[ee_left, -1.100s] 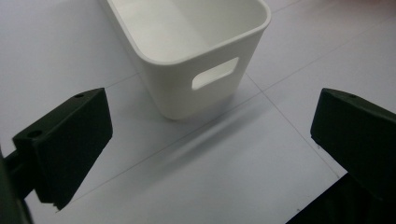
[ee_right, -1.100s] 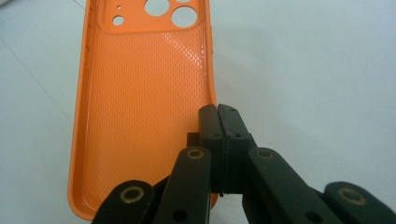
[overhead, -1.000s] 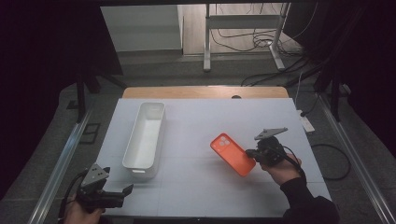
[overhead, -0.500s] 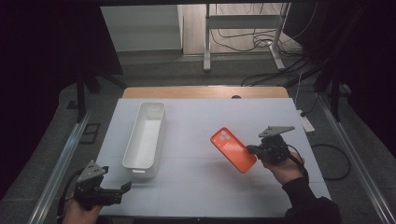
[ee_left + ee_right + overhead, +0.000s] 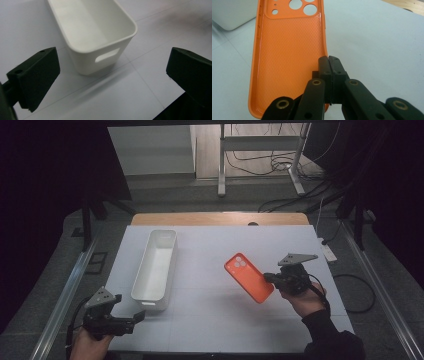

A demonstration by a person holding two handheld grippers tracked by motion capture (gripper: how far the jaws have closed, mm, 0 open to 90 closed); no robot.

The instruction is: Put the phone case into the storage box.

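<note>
Item: orange phone case (image 5: 248,277), right of centre in the high view, pinched by one long edge in the right gripper (image 5: 274,279), jaws closed on that edge near its lower end. It appears lifted off the white table (image 5: 210,320), a faint shadow beneath it, though the height is hard to judge. Long axis runs from lower right to upper left, camera cut-outs at the upper-left end, open side up in the right gripper view (image 5: 287,57).

Item: white bin (image 5: 155,265), left of centre, empty, long axis near vertical in frame, well apart from the case. The case's upper end points roughly toward it; bare table lies between.

Item: left gripper (image 5: 137,317), lower left, jaws wide, holding nothing, just beside the bin's near handle end (image 5: 107,55). It is the nearer tool to the bin.
</note>
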